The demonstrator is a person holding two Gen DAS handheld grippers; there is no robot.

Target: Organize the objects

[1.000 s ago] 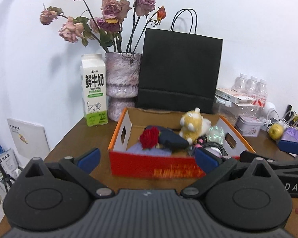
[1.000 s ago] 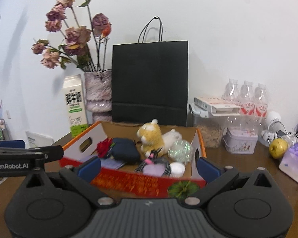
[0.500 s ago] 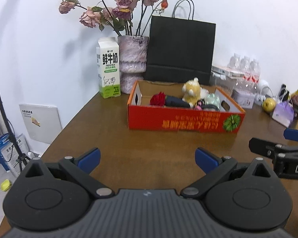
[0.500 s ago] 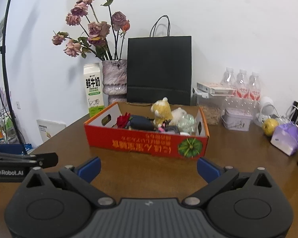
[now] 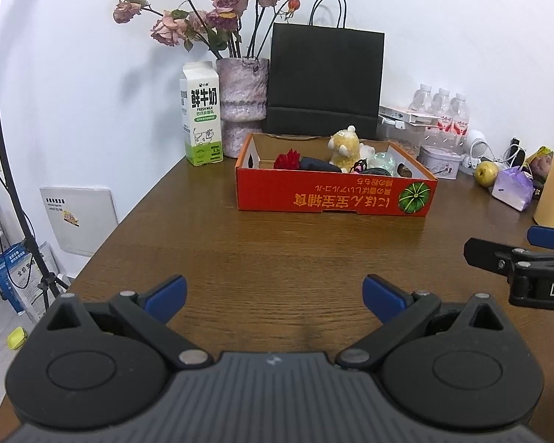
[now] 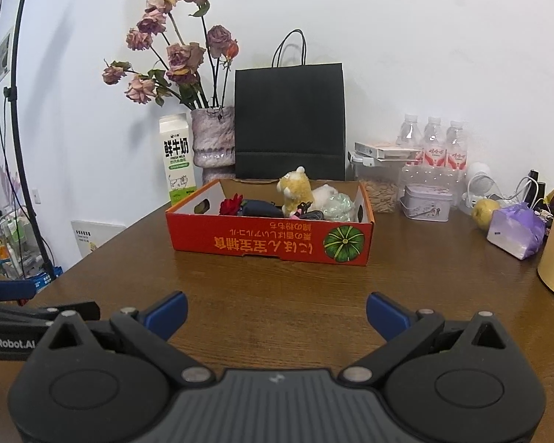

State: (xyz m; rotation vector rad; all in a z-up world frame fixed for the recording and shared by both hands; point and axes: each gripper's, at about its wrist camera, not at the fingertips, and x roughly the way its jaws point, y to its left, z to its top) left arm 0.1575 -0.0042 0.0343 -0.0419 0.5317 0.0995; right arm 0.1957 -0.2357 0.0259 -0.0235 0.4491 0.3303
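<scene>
An orange cardboard box (image 5: pixel 332 195) (image 6: pixel 269 243) stands mid-table. In it lie a yellow plush toy (image 5: pixel 345 146) (image 6: pixel 295 188), a red fabric rose (image 5: pixel 287 158) (image 6: pixel 231 206), a dark pouch (image 5: pixel 317 164) (image 6: pixel 260 208) and a clear greenish ball (image 5: pixel 382 158) (image 6: pixel 338 203). My left gripper (image 5: pixel 273 293) is open and empty, low over the near table, well short of the box. My right gripper (image 6: pixel 275 312) is open and empty beside it; it also shows at the right of the left wrist view (image 5: pixel 520 258).
Behind the box stand a milk carton (image 5: pixel 201 118) (image 6: pixel 177 164), a vase of dried roses (image 5: pixel 242 105) (image 6: pixel 212 144) and a black paper bag (image 5: pixel 325 85) (image 6: pixel 290 122). Water bottles (image 6: pixel 434 144), a tin (image 6: pixel 426 201), a pear (image 6: pixel 485 212), a purple packet (image 6: pixel 517 230) crowd the right. The table's left edge (image 5: pixel 136 210) drops off.
Both grippers have pulled back from just over the box to the near part of the table. The box and its contents have not moved. Both grippers stay open.
</scene>
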